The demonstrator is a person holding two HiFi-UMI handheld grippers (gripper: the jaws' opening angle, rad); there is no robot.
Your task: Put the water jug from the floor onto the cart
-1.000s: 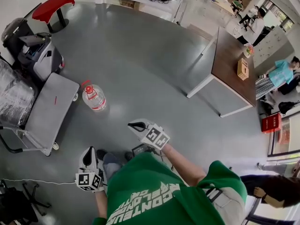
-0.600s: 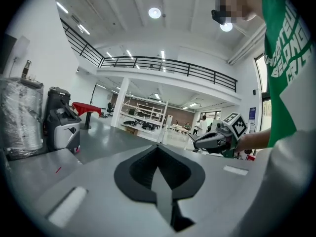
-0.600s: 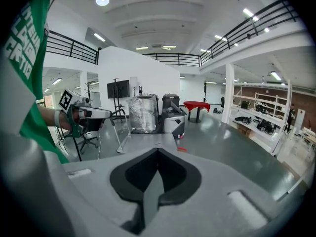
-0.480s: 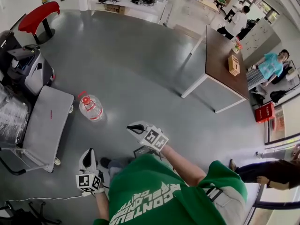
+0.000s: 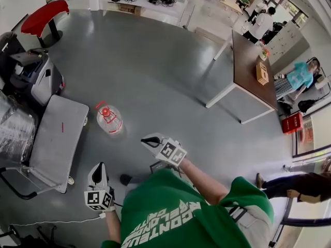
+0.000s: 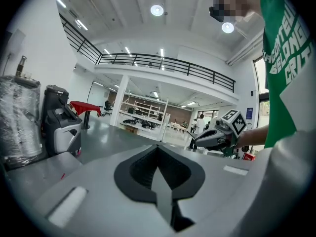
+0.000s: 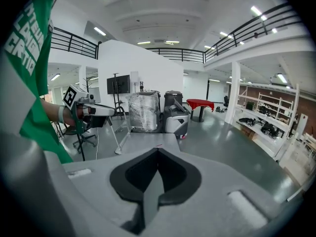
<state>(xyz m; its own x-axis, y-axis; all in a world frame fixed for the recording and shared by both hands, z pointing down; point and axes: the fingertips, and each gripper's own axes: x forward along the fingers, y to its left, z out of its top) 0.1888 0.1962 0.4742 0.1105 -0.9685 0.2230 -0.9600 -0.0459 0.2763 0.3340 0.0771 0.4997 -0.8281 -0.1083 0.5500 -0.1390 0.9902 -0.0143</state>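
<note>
The water jug (image 5: 109,119), clear with a red cap and red label, stands on the grey floor just right of the cart (image 5: 54,138), a low grey flat platform. My left gripper (image 5: 96,168) hangs shut and empty near my left hip, below the jug in the head view. My right gripper (image 5: 146,140) is held out in front of me, also shut with nothing in it, a little right of and below the jug. Neither gripper touches the jug. In the right gripper view the cart platform (image 7: 143,141) lies ahead and the jug is hidden.
A black-and-grey machine (image 5: 33,71) and a plastic-wrapped load (image 5: 13,133) stand beside the cart. A red stool (image 5: 49,12) is at the far left, a wooden table (image 5: 253,71) at the right with people beyond it. A white cable (image 5: 51,222) lies on the floor.
I have walked on across the floor, and the jug and cart now sit a little lower and nearer in the head view. Both grippers stay shut in the same pose.
</note>
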